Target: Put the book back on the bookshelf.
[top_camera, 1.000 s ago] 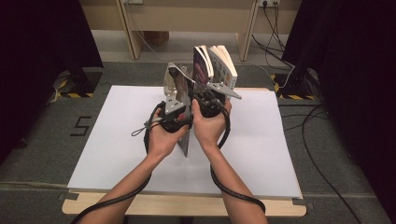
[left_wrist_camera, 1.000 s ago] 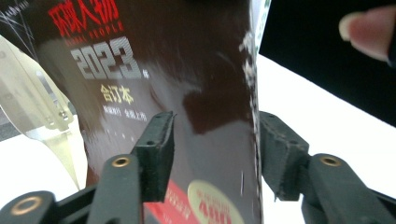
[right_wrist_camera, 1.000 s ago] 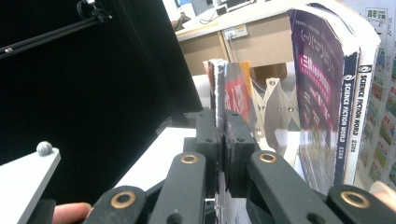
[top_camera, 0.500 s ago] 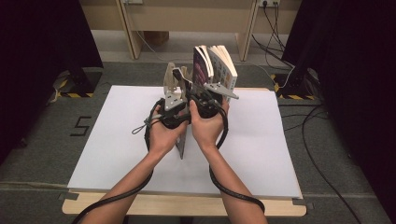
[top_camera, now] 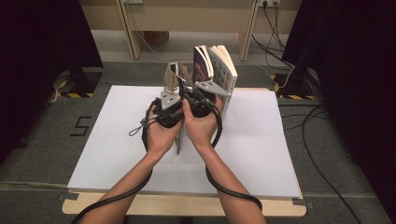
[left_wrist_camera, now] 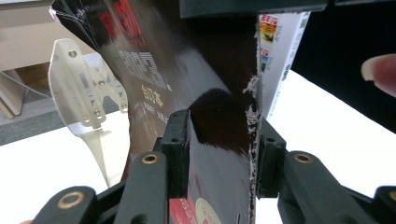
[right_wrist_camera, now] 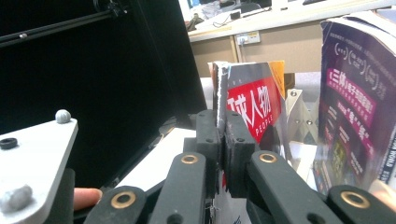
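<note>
High view puts both of the person's hands together at the middle of the frame, over the white sheet that covers the bench (top_camera: 116, 154). Just beyond the hands, toward the upper middle of the frame, a few books stand upright, and a metal bookend (top_camera: 171, 79) rises at their left.

The left gripper (left_wrist_camera: 223, 154) sits in the left hand. In the left gripper view its two black jaws straddle the lower edge of a dark glossy book (left_wrist_camera: 205, 93) that runs up through the middle of the frame. The jaws have just been closing with the book between them. The right-hand pad lies against the worn, whitened spine edge, while the left-hand pad lies on the glossy cover; I cannot tell whether they already press on it. A white-backed book (left_wrist_camera: 280, 51) stands just behind, at the upper right, and the bookend appears at the left of that frame.

The right gripper (right_wrist_camera: 223, 135) is clamped shut on the thin edge of a red-covered magazine (right_wrist_camera: 254, 109), which stands upright in the middle of the right gripper view. A purple-covered book (right_wrist_camera: 350, 98) stands just beside it at the right of that frame, tilted slightly.
</note>
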### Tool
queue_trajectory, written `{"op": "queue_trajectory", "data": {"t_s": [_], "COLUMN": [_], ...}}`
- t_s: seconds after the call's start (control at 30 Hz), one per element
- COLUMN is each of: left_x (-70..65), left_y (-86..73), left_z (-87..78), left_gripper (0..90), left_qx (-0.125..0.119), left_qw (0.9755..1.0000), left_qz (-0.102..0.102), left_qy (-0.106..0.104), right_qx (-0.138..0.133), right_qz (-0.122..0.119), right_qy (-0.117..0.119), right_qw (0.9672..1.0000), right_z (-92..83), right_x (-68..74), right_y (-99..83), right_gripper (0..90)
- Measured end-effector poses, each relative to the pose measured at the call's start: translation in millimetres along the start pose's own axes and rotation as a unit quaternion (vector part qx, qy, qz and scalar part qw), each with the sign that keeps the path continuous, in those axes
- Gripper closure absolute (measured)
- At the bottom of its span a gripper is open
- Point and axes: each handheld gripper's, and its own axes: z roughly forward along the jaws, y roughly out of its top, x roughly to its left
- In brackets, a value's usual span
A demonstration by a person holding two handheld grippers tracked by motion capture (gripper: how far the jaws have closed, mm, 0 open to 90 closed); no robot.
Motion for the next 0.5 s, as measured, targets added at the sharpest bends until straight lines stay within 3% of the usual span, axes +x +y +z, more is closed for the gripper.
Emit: {"op": "queue_trajectory", "data": {"t_s": [0.37, 0.5], "left_x": [2.5, 3.8], "left_y": [-4.4, -6.4], "left_z": [1.0, -1.7], "left_gripper": [68.4, 71.5], "left_qx": [-0.005, -0.003], "left_qw": [0.9999, 0.9997], "left_qz": [0.001, 0.005], "left_qy": [0.010, 0.025], "right_qx": [0.004, 0.007], "right_qz": [-0.004, -0.011], "right_qy": [0.003, 0.007], "right_qw": [1.0000, 0.9999], "right_z": [4.9, 7.5], "right_x": [2.0, 4.5], "right_y": [-1.3, -1.2], "right_gripper": [87.1, 86.8]}}
